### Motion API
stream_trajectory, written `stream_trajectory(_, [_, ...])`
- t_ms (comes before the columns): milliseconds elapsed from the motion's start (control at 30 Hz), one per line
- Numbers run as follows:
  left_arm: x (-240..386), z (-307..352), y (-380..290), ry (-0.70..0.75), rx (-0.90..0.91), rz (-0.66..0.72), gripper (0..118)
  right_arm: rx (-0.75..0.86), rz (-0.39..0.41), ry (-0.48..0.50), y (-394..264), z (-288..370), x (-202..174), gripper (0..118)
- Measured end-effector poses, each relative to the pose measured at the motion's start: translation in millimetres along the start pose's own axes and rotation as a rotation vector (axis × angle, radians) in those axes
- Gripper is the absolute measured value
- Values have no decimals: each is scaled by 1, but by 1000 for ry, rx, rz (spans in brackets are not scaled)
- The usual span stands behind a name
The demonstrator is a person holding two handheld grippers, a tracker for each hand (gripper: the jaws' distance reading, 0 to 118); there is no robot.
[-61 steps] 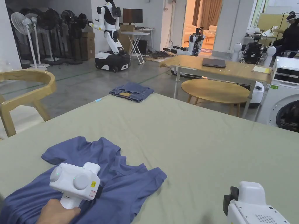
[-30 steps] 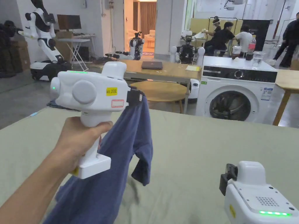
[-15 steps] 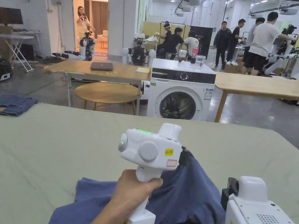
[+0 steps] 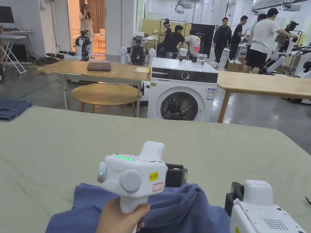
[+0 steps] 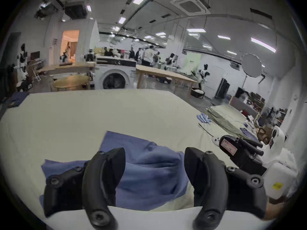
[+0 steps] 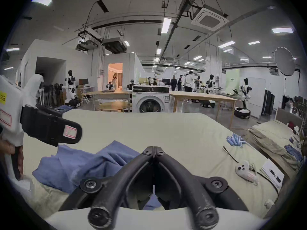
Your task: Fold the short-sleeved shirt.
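Blue short-sleeved shirt (image 4: 188, 209) lies bunched on the green-covered desk (image 4: 212, 145), near its front edge. Left tool (image 5: 154, 164) hangs just above the cloth, jaws spread and empty. Right tool (image 6: 154, 150), beside the heap, has its jaws pressed together on nothing.

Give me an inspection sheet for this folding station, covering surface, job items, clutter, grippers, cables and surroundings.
Surface: pale green cloth-covered table, lightly wrinkled.
Job's things: blue short-sleeved shirt lies bunched and unfolded at the near edge.
Clutter: folded jeans at the far left corner; white controller and blue packets to the right.
Grippers: left gripper has its jaws spread wide above the shirt, gripping nothing; right gripper has its jaw tips together, nothing seen between them.
Cables: a thin dark cord near the controller.
Surroundings: washing machine, round table, people standing beyond.
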State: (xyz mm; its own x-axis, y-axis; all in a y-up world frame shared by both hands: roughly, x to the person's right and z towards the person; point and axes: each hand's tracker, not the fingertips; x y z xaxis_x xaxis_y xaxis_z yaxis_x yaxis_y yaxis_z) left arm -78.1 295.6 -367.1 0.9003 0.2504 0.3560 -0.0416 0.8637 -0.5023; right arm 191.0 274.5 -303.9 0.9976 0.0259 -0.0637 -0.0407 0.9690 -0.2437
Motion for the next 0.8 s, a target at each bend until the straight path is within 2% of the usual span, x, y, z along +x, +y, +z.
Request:
stream_trajectory(67, [-10, 20, -8, 51, 28, 13, 69, 0, 0, 11, 4, -1, -6, 0])
stream_trajectory(100, [-15, 31, -15, 81, 42, 9, 57, 1, -2, 19, 5, -1, -10, 0])
stream_trajectory(133, [-19, 40, -21, 105, 58, 3, 37, 3, -4, 27, 6, -1, -13, 0])
stream_trajectory(167, [-23, 49, -29, 148, 77, -5, 7, 6, -2, 34, 7, -1, -17, 0])
stream_trajectory(200, [-28, 57, -37, 203, 77, -10, 0, 6, 2, 36, 8, -2, -22, 0])
stream_trajectory(267, [-39, 69, -53, 300, 91, -5, 0, 8, 13, 55, 9, -3, -30, 0])
stream_trajectory(333, [-55, 80, -65, 290, 62, 54, 0, 8, 23, 61, 10, -4, -38, 0])
stream_trajectory(467, [-92, 93, -76, 376, 35, 113, 0, 3, 23, 90, 11, -9, -50, 0])
stream_trajectory(633, [-155, 88, -55, 385, -22, 179, 0, -15, 13, 106, 13, -19, -54, 0])
stream_trajectory(800, [-222, 52, -22, 371, -145, 245, 0, -39, 17, 111, 12, -32, -53, 0])
